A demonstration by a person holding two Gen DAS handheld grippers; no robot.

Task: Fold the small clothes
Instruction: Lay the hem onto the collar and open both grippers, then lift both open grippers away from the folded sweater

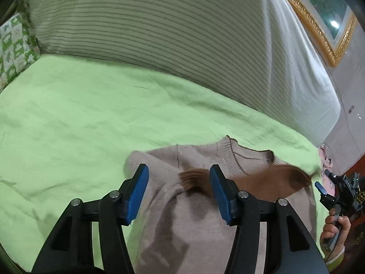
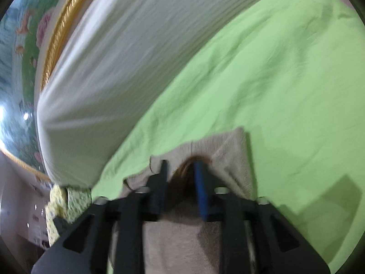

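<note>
While it lies on the bed: beige sweater (image 1: 200, 217), neckline away.
Left hand-held gripper (image 1: 179, 190): released, over sweater.
Right hand-held gripper (image 2: 182, 187): released above collar.
Tip: smooth flat, align edges.

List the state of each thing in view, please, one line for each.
Left tongs: open, above the sweater, holding nothing.
Right tongs: open, nothing gripped.
Beige sweater: lying on the green sheet, collar away from the tongs, brown cuffs folded onto the chest.
Striped cushion: upright behind the sheet.
</note>
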